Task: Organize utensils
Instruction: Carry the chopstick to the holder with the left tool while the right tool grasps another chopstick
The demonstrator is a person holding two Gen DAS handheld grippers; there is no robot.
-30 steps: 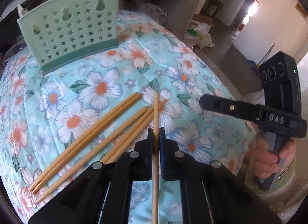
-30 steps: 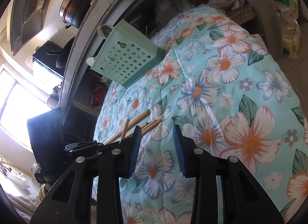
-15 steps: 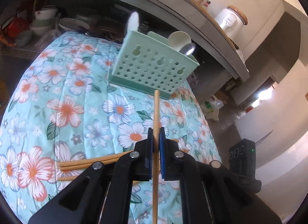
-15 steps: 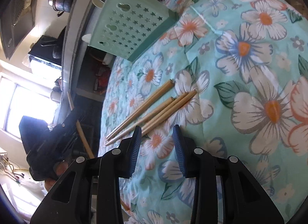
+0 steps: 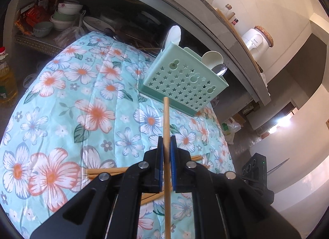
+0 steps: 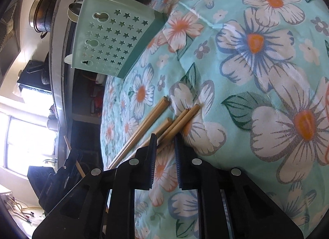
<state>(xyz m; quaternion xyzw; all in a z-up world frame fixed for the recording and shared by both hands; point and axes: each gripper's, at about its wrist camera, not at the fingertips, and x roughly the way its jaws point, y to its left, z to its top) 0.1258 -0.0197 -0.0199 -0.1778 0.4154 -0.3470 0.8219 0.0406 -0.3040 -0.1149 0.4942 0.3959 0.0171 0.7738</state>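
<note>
Since a second ago the left gripper has swung up off the floral cloth, carrying one chopstick whose tip now points at the green star-holed utensil holder standing at the cloth's far edge. Its jaws are clamped tight on that stick. The right gripper has dropped to the loose chopsticks lying on the cloth, jaws closing with stick ends between them, not yet pinched. Judged risk: closing over several crossed sticks may grab two or flick one away.
</note>
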